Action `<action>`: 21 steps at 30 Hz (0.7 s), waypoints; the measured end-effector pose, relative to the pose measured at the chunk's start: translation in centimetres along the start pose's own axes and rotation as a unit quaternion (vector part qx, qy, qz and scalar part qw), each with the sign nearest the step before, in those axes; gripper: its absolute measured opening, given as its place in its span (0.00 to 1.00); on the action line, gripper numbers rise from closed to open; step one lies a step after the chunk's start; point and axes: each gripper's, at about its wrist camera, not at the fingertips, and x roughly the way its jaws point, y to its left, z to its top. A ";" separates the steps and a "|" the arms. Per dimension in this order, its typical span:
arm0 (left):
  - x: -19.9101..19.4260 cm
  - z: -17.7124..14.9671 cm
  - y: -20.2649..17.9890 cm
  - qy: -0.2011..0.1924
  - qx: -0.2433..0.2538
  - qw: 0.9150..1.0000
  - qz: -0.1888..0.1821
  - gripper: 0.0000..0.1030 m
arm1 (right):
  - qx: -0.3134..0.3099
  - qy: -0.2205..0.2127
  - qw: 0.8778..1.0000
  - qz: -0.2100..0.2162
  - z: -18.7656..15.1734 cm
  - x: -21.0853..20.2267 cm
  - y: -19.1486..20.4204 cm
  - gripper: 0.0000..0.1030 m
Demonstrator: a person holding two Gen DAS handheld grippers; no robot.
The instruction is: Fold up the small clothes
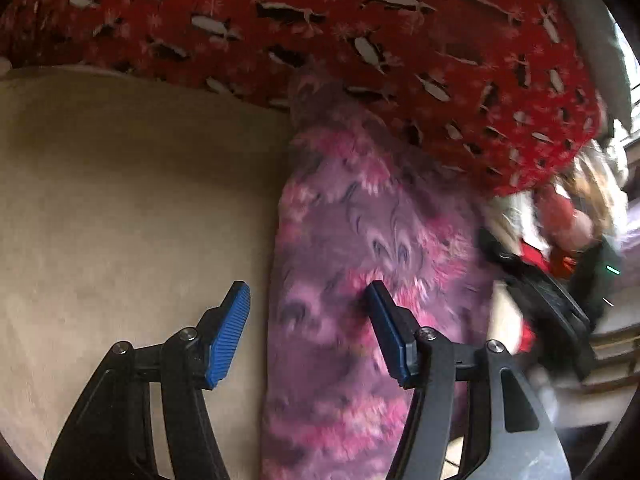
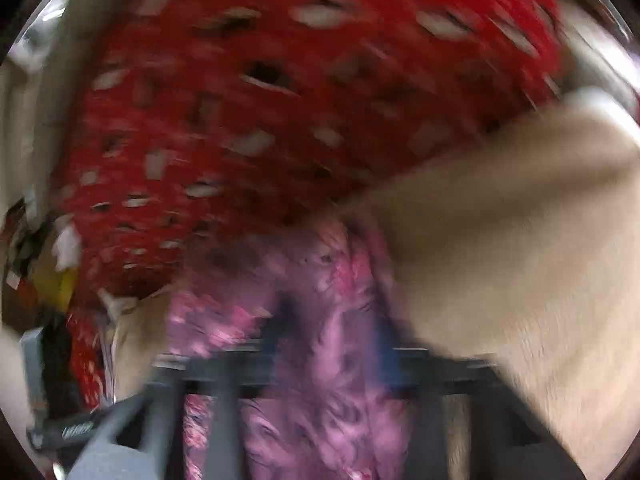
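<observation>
A pink and purple fluffy garment [image 1: 360,248] lies as a long strip on a beige cushioned surface [image 1: 120,200]. My left gripper [image 1: 308,304] is open over the strip's left edge, its right finger over the fabric and nothing held. The right wrist view is heavily blurred: the same garment [image 2: 320,360] runs between the fingers of my right gripper [image 2: 332,332], whose jaws look apart; a grip cannot be made out. The other gripper's black body [image 1: 548,300] shows at the right of the left wrist view.
A red blanket printed with penguins [image 1: 360,40] covers the back of the surface and overlaps the garment's far end; it also fills the top of the right wrist view [image 2: 300,100]. Cluttered items [image 1: 580,208] lie at the far right.
</observation>
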 end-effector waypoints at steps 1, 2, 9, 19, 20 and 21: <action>1.0 0.1 -0.3 0.004 0.008 1.000 0.016 0.58 | -0.021 -0.021 1.000 -0.001 0.1 -0.5 0.2 0.08; 1.8 0.1 -0.4 0.014 0.011 1.000 0.020 0.58 | -0.035 -0.027 0.999 -0.019 0.0 -0.3 0.0 0.08; 1.8 -0.7 -1.2 -0.002 0.021 0.999 0.039 0.58 | -0.048 -0.013 0.996 -0.076 -1.3 0.5 -0.5 0.15; 1.2 -1.6 -2.0 -0.006 0.029 0.997 0.065 0.58 | -0.098 -0.054 0.991 -0.069 -3.9 -2.3 1.7 0.24; 1.3 -1.6 -2.2 -0.004 0.030 0.997 0.066 0.58 | -0.104 -0.029 0.991 -0.085 -4.1 -1.1 1.5 0.26; 1.1 -1.7 -2.2 -0.001 0.031 0.997 0.066 0.58 | -0.107 0.014 0.989 -0.103 -4.3 0.5 1.0 0.25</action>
